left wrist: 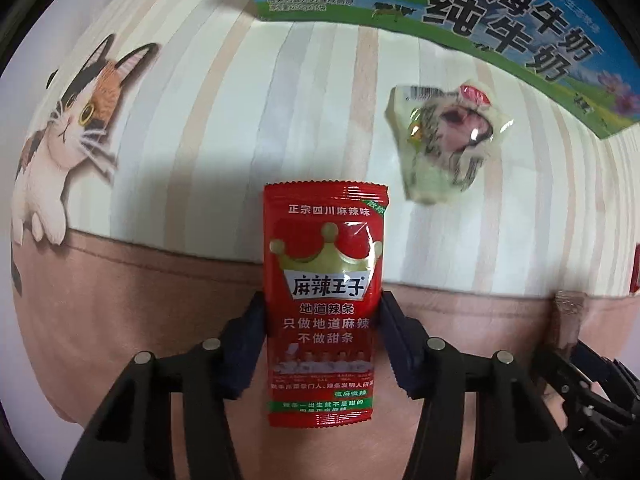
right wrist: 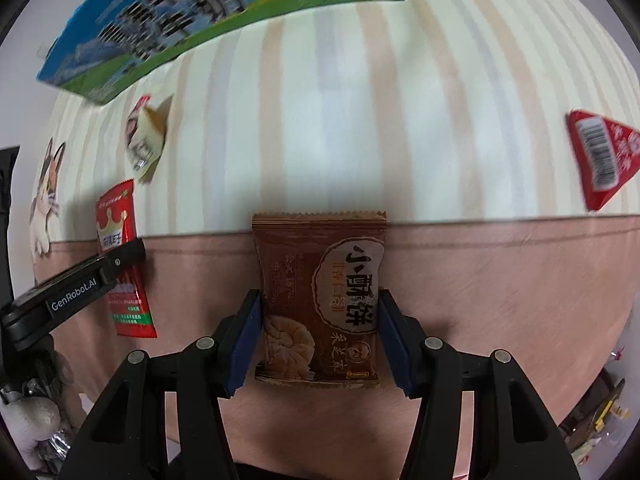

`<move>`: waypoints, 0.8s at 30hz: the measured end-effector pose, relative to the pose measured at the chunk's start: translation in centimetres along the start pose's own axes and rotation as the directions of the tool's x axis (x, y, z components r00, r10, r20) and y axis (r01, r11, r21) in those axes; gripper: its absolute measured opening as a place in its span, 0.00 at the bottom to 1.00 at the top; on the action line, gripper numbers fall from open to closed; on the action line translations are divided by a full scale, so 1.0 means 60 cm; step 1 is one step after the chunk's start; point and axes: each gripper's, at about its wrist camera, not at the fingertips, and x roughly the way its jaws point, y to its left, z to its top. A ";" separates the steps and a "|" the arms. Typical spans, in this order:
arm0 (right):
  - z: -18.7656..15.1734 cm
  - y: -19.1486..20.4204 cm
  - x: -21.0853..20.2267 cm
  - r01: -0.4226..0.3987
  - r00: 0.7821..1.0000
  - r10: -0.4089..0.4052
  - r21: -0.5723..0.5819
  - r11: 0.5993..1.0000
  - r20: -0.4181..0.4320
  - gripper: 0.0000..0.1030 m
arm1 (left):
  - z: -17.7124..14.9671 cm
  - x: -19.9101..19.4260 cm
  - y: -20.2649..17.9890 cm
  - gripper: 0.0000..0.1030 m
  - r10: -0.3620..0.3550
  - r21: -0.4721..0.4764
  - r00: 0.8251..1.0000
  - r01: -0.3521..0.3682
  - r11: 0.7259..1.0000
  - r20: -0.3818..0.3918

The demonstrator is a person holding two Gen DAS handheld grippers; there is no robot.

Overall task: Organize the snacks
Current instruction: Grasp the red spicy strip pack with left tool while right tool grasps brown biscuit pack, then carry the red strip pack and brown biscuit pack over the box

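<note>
Red foil packet point(left wrist: 324, 300), printed with a gold crown, lay flat on the cloth point(left wrist: 200, 120) of the tabletop, straddling the seam where cream stripes met the plain pink band. Left claw point(left wrist: 323, 344) pointed down over it, narrowed to the packet's width, blue pads point(left wrist: 244, 348) against both long edges; packet gripped. Right claw point(right wrist: 320, 344) stood likewise over a brown biscuit packet point(right wrist: 320, 300), pads point(right wrist: 244, 344) touching its two sides, top edge of the packet just reaching the seam. Both packets appeared flat on the cloth, not lifted. Right wrist view caught the left claw's black arm crossing the red packet off to the left. Pale wrapped snack point(left wrist: 444, 136) with a barcode and a pink patch lay on the stripes beyond the red packet, toward a blue-and-green milk carton point(left wrist: 480, 8) at the far edge. Triangular red packet point(right wrist: 604, 156), barcode up, lay well apart at the right in the right wrist view. Printed calico cat point(left wrist: 68, 128) decorated the cloth at the left. Some clutter at the lower corners of the right view, too blurred to identify.
</note>
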 end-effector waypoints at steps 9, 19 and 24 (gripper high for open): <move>-0.042 0.044 0.019 -0.020 1.000 0.019 -0.025 1.000 -0.010 0.57 | -0.063 0.021 0.054 0.53 0.009 -0.025 0.997 -0.011 1.000 -0.079; -0.030 0.047 0.040 -0.038 0.999 0.039 0.023 0.999 -0.034 0.68 | -0.056 0.029 0.069 0.53 0.014 -0.026 0.996 -0.016 1.000 -0.084; -0.038 0.047 0.068 0.003 1.000 -0.003 0.001 1.000 -0.024 0.63 | -0.064 -0.001 0.082 0.47 0.013 -0.025 0.998 -0.015 1.000 -0.066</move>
